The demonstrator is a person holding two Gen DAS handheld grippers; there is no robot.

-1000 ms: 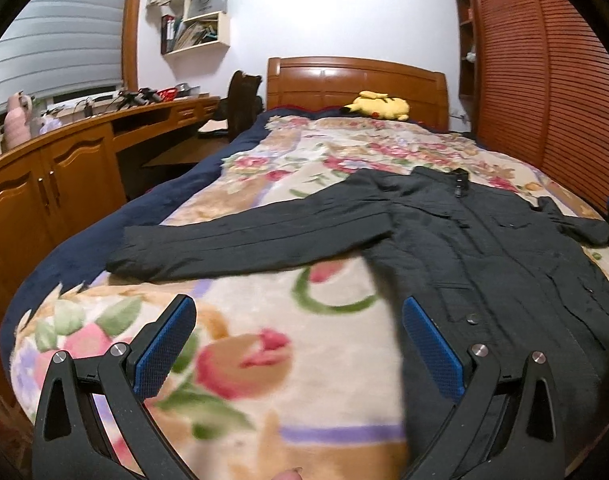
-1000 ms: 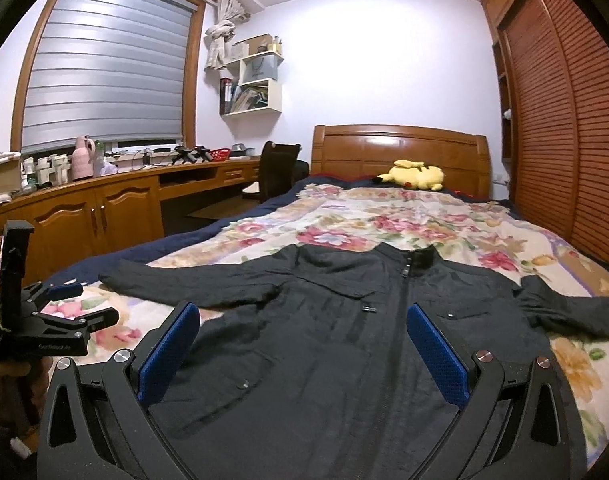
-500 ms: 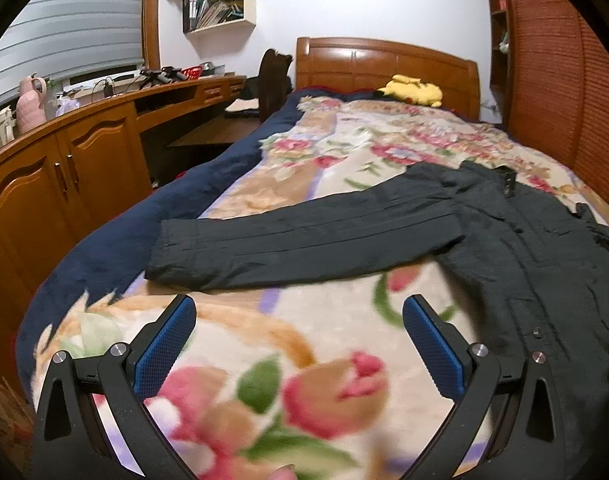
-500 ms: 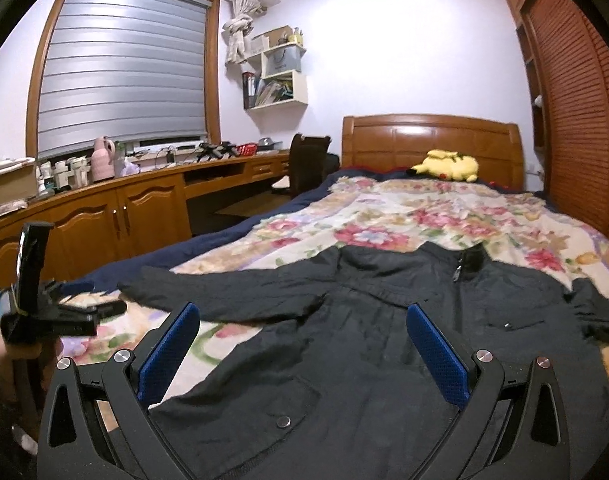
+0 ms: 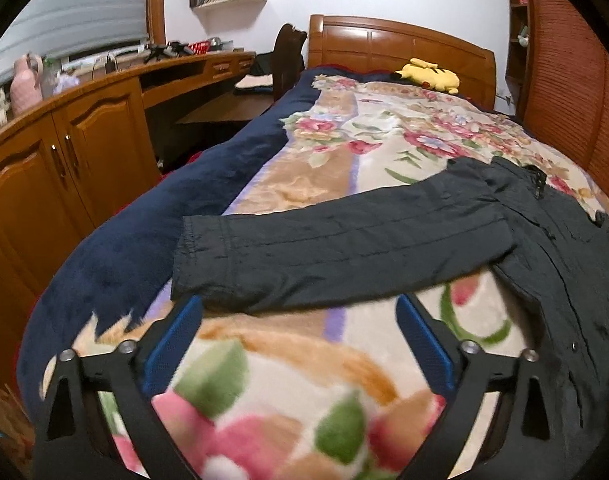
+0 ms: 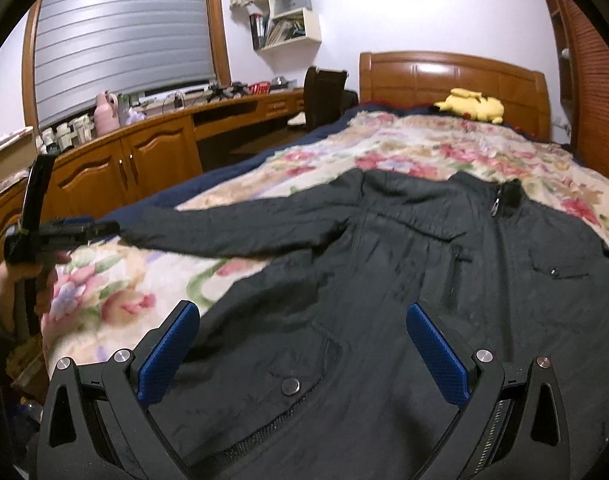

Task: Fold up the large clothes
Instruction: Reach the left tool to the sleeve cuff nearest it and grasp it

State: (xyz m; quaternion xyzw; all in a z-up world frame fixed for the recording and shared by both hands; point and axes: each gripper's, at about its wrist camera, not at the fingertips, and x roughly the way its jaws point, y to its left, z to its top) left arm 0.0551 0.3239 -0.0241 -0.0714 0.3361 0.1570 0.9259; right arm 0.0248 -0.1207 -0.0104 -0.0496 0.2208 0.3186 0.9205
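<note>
A dark grey jacket (image 6: 424, 280) lies flat, front up and zipped, on the floral blanket (image 5: 384, 128). Its left sleeve (image 5: 344, 248) stretches out toward the bed's left side, the cuff (image 5: 192, 252) near the navy border. My left gripper (image 5: 298, 304) hovers just short of the sleeve's near edge; its jaws are closing, still wide, and the pads touch nothing. A hand holds that left gripper (image 6: 64, 228) at the sleeve's end in the right wrist view. My right gripper (image 6: 300, 308) stands open low over the jacket's lower front, above a snap pocket (image 6: 290, 386).
A wooden headboard (image 5: 400, 48) with a yellow plush toy (image 5: 430, 76) is at the far end. A wooden desk and cabinets (image 5: 76, 144) run along the left, a dark chair (image 6: 324, 96) beside the bed. Slatted wardrobe doors (image 5: 572, 92) line the right.
Both grippers have moved closer to the jacket and toward the left. The left one now sits right at the sleeve near its cuff, jaws slightly narrower. The jacket has not moved.
</note>
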